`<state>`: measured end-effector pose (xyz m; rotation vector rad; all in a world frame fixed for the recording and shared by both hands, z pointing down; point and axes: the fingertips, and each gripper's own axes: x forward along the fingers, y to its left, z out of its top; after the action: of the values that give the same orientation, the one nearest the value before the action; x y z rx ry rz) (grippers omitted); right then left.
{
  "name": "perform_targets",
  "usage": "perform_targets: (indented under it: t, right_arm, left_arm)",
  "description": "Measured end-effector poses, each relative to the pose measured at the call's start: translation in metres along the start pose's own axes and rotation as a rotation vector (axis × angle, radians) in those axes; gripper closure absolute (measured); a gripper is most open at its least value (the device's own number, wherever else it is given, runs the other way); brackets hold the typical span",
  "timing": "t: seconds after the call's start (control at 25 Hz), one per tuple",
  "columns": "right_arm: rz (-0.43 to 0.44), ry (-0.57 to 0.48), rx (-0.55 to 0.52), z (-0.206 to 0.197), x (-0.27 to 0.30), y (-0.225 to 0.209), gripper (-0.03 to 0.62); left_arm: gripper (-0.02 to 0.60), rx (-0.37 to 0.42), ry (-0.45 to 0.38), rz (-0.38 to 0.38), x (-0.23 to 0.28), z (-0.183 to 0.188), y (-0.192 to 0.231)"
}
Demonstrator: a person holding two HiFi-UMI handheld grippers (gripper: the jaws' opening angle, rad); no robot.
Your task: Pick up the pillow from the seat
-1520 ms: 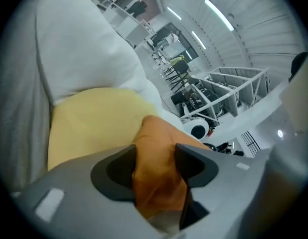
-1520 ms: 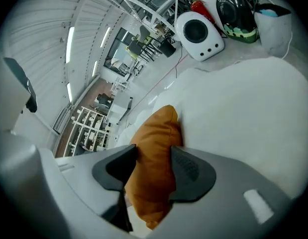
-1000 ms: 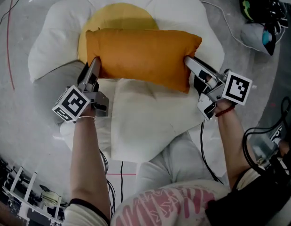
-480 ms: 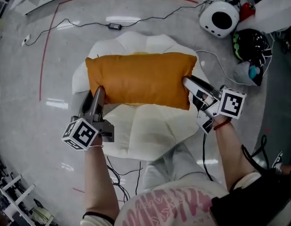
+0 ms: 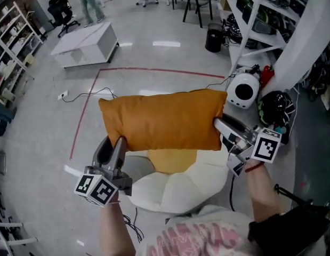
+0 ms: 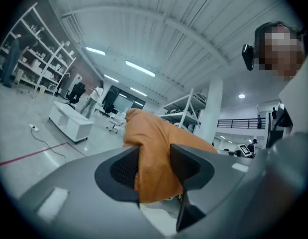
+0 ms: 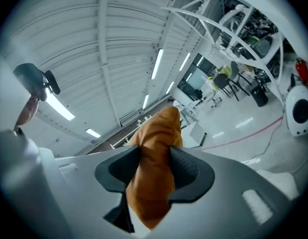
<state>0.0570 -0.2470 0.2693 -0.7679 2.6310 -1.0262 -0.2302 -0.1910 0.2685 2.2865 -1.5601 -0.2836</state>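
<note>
The orange pillow [image 5: 162,119] hangs in the air above the seat, stretched level between both grippers. My left gripper [image 5: 112,143] is shut on its lower left corner, and in the left gripper view the orange fabric [image 6: 149,133] is pinched between the dark pads [image 6: 125,171]. My right gripper [image 5: 218,122] is shut on the pillow's right edge; in the right gripper view the fabric [image 7: 161,128] bulges out between its pads [image 7: 186,169]. Below lies the white flower-shaped seat [image 5: 178,191] with its yellow centre [image 5: 172,160] showing.
A white round device [image 5: 243,91] and a black helmet-like thing [image 5: 274,108] lie on the floor at the right, beside metal shelving [image 5: 266,15]. A red tape line [image 5: 154,70] and a cable cross the grey floor. A low white cabinet [image 5: 85,41] stands at the back left.
Both grippers have risen with the pillow, which has come up off the seat; the yellow centre now shows beneath it. The head view has tilted up to take in the room.
</note>
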Motion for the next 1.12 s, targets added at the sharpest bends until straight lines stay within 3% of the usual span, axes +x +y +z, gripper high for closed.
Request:
perform_targets:
  t: [0.28,0.56,0.8,1.12]
  right_arm:
    - [0.121,-0.097,-0.151,0.076,-0.029,0.093,0.411]
    - [0.237,-0.146,-0.251,0.106,-0.037,0.156,0.410]
    - [0.252,-0.165,-0.291,0.109,-0.039,0.166,0.414]
    - [0.263,-0.181,-0.309,0.112,-0.037,0.173,0.414]
  left_arm:
    - [0.379,0.121,-0.148,-0.049,-0.040,0.084,-0.073]
    - [0.379,0.288,-0.229,-0.074,-0.073,0.151,-0.114]
    - [0.379,0.346,-0.218,-0.059,-0.082,0.157,-0.123]
    - [0.378,0.330,-0.216,-0.065,-0.083,0.153,-0.119]
